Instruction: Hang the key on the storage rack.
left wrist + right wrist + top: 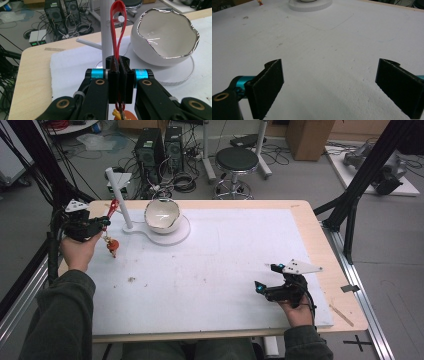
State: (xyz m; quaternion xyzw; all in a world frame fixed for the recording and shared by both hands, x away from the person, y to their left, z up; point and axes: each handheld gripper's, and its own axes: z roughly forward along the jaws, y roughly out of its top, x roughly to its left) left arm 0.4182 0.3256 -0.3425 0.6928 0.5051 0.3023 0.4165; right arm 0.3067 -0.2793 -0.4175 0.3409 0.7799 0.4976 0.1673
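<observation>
left gripper (119, 75) has its jaws clamped right down on the red strap loop (117, 30) of a keychain; an orange charm (113, 245) dangles below it, clear of the white mat (210, 270). in the left gripper view the loop stands upright above the jaws, directly in front of the white post of the peg stand (106, 32), with a small white peg tip (121, 18) showing through the top of the loop. looks like the step is hanging the loop on that peg.

right gripper (272, 282) sits idle at the near right of the mat, jaws wide apart, nothing between them.

how i'd do it:
- keep the loop open and square to the peg; it's pinched low, so the top may flop or twist if the wrist rolls.
- can't tell whether the peg tip is already inside the loop or just behind it. confirm before letting go.
- push forward until the strap passes the tip, then drop slightly so the strap seats on the peg.
- only then release, slowly; the charm's weight will pull the loop down.
- watch the white egg-shaped bowl with a silver rim (166, 37) just beside the post on the same round base (172, 236); don't nudge it or tip the stand.
- the right gripper could steady the base if the post wobbles.
</observation>
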